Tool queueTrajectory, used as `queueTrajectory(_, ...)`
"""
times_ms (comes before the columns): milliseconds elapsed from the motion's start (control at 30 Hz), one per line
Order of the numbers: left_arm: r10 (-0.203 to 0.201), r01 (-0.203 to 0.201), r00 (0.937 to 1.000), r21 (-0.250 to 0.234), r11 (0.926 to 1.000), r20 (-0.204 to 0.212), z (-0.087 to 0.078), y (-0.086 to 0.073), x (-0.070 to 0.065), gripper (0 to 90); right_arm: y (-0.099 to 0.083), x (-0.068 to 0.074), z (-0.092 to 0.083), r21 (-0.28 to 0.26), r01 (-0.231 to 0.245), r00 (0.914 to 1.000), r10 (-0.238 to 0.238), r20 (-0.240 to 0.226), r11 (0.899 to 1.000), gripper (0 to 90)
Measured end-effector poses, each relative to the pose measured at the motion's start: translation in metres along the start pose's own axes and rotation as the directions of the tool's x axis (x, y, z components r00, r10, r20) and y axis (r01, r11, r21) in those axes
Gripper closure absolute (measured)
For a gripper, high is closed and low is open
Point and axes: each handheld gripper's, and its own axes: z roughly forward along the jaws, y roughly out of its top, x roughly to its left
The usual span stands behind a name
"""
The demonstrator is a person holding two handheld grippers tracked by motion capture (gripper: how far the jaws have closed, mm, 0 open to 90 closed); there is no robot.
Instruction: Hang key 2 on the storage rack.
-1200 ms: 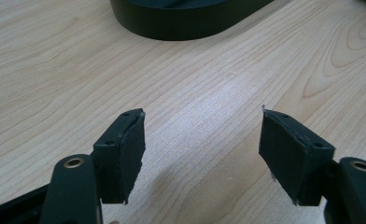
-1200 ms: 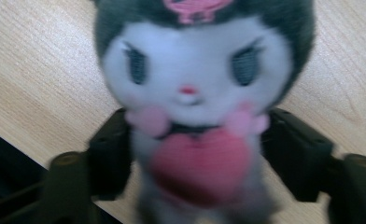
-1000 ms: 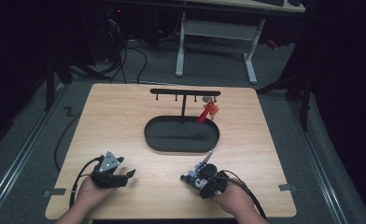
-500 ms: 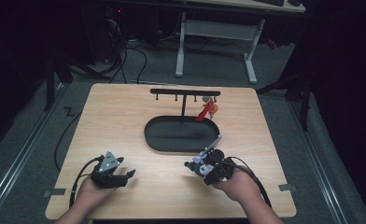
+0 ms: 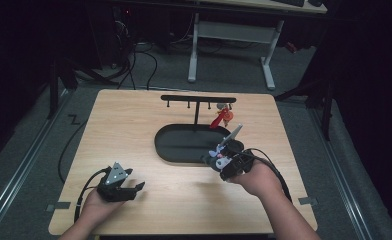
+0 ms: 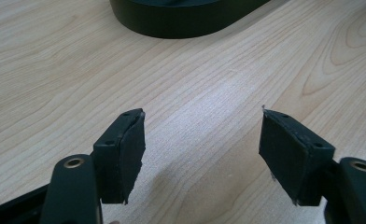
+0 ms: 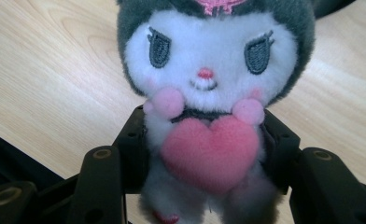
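My right gripper [image 7: 204, 144] is shut on a small plush toy [image 7: 209, 84] with a white face, a dark hood and a pink heart, its body squeezed between the two pads. In the high view that gripper [image 5: 223, 159] hangs above the near right edge of the black oval tray [image 5: 176, 145], the plush toy [image 5: 217, 153] at its tip and a grey strap rising from it. A black hook rack [image 5: 198, 99] stands on the tray, a red charm [image 5: 222, 118] hanging at its right end. My left gripper [image 5: 134, 188] rests open on the table at the near left.
The wooden table [image 5: 134, 125] carries the tray in its middle. In the left gripper view the tray's rim [image 6: 181, 21] lies ahead over bare wood. A white desk frame [image 5: 234, 35] stands on the floor beyond the table. Cables trail on the floor at the left.
My right hand has risen and moved forward and right toward the tray, carrying the plush toy. The left hand has stayed where it was.
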Motion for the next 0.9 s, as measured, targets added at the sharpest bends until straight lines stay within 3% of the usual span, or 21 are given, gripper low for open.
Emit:
queueTrajectory(133, 0.003, -0.003, 1.0000, 0.003, 1.0000, 0.002, 0.000, 0.000, 0.000, 31.9, 0.015, 0.000, -0.010, -0.001, -0.008, 0.9995, 0.008, -0.031, 1.000, 47.4)
queueTrajectory(333, 0.007, -0.007, 0.9999, 0.008, 0.9999, 0.008, 0.000, 0.000, 0.000, 31.9, 0.035, -0.001, -0.021, -0.004, -0.016, 0.9993, 0.016, -0.033, 1.000, 47.4)
queueTrajectory(900, 0.007, -0.008, 0.9998, 0.014, 0.9999, 0.019, 0.001, -0.001, 0.000, 31.9, 0.072, -0.002, -0.041, -0.002, -0.036, 0.9967, 0.036, -0.073, 0.999, 47.4)
